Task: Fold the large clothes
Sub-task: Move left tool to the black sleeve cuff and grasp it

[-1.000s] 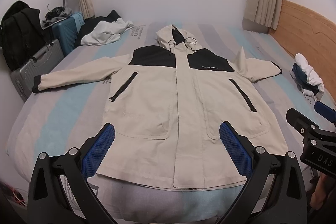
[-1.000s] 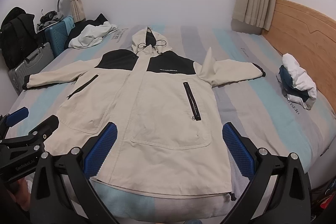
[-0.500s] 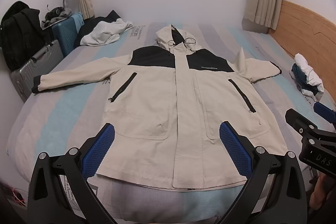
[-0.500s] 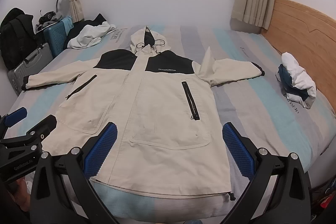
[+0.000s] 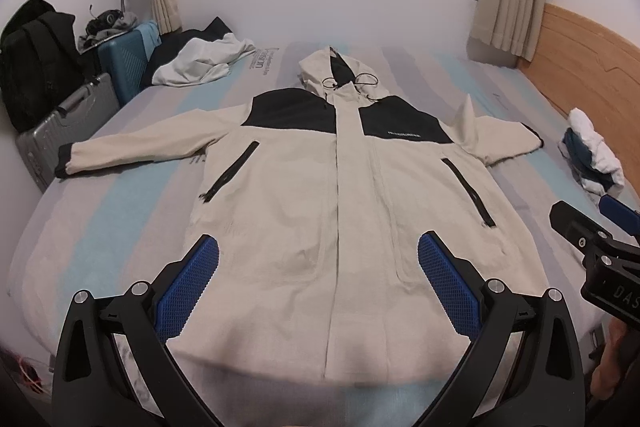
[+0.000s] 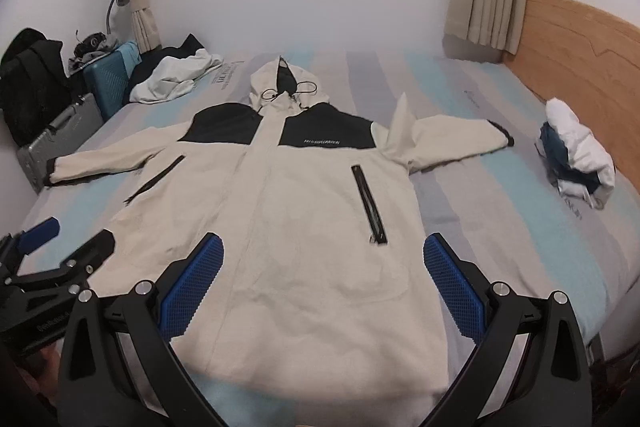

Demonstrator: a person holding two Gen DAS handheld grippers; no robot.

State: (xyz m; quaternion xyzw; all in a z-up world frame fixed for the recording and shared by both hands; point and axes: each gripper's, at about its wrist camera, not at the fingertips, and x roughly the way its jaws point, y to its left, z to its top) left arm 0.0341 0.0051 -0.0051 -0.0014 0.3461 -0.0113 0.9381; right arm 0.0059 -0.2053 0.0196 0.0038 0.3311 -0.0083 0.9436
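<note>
Almost nothing has changed over the last second: the cream hooded jacket [image 5: 340, 195] still lies flat, front up, on the striped bed [image 5: 100, 211], unfolded. Left hand-held gripper [image 5: 318, 283] and right hand-held gripper [image 6: 322, 283] still hover at the near hem, both spread, holding nothing; folding hasn't started.

Left wrist: you look from the foot of the bed [image 5: 100, 211] toward the window wall.
Right wrist: same facing, set further right.
Shared: jacket [image 5: 340, 195], headboard [image 6: 580, 39].
</note>
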